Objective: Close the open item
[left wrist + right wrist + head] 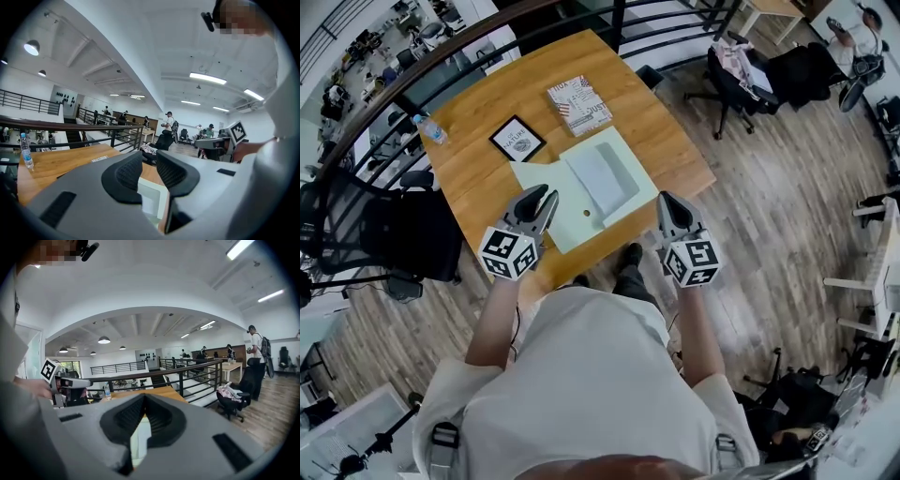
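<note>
Presently open on the wooden table [478, 141], near its front edge and just ahead of both tongs: pale green folder [542, 180], spread flat, white leaf [602, 176] lying askew on it. Judged light, thin and floppy; likely to slide on the wood. Best pinched at a free cover edge and folded over, base pinned by the other tong. Left gripper [546, 195] jaws apart, nothing between. Right gripper [667, 199] jaws together at the tips, empty. Hinge line not made out; white leaf either loose paper or a flap; small dark dot [586, 213] possibly a snap.

Open folder [572, 230] flat on table [487, 122]; left claw [547, 194], right claw [666, 198] near.
</note>
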Tool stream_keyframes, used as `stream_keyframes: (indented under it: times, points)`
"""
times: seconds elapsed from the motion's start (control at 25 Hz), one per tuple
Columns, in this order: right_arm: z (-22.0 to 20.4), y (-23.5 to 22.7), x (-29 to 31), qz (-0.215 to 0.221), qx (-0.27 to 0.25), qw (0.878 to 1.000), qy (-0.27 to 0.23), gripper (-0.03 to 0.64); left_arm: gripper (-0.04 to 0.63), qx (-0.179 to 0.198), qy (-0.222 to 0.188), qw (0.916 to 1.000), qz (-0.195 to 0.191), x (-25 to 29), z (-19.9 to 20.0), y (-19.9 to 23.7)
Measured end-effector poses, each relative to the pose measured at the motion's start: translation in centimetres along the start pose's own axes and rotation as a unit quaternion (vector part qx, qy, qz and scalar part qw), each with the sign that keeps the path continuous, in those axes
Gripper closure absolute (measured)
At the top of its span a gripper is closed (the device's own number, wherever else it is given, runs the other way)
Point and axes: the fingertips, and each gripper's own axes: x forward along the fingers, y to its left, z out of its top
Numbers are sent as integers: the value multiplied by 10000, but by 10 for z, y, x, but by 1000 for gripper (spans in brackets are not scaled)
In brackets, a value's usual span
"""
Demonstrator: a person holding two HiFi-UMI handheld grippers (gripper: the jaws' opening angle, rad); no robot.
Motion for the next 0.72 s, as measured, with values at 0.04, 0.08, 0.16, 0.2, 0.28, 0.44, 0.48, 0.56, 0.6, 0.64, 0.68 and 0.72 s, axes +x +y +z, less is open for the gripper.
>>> stream_keyframes:
  times: [0.04, 0.08, 0.16, 0.2, 0.28, 0.44, 0.48, 0.56, 0.6, 0.64, 0.68, 0.72]
  points:
    - [3, -8, 4, 46, -9, 10000, 2, 614, 506, -7, -11, 10000, 42, 7, 3, -2]
    - [6, -16, 7, 98, -22, 9999, 8, 614, 506, -11, -22, 10000, 84, 14, 5, -3]
    - [10, -31, 16, 220, -66, 9997, 34, 614, 506, -27, -49, 9998, 183, 28, 8, -6]
    - [11, -38, 21, 294, -94, 9995, 52, 614, 506, -44, -69, 9997, 243, 35, 10, -7]
    - [13, -51, 31, 462, -154, 9988, 97, 614, 506, -87, -119, 9992, 383, 47, 12, -8]
    - [16, -71, 52, 796, -223, 9964, 186, 614, 506, -184, -214, 9974, 662, 66, 17, -11]
    - [17, -74, 56, 883, -238, 9956, 205, 614, 506, -203, -226, 9968, 734, 70, 18, -12]
    - [18, -78, 65, 1083, -286, 9934, 234, 614, 506, -241, -237, 9954, 898, 75, 18, -12]
    - [19, -81, 69, 1179, -314, 9922, 247, 614, 506, -260, -239, 9945, 981, 77, 17, -13]
    - [19, -85, 73, 1262, -336, 9911, 261, 614, 506, -280, -241, 9937, 1059, 80, 16, -13]
    - [19, -89, 76, 1331, -348, 9901, 275, 614, 506, -299, -245, 9928, 1132, 83, 15, -14]
    - [19, -94, 80, 1394, -356, 9892, 291, 614, 506, -314, -251, 9919, 1204, 87, 15, -14]
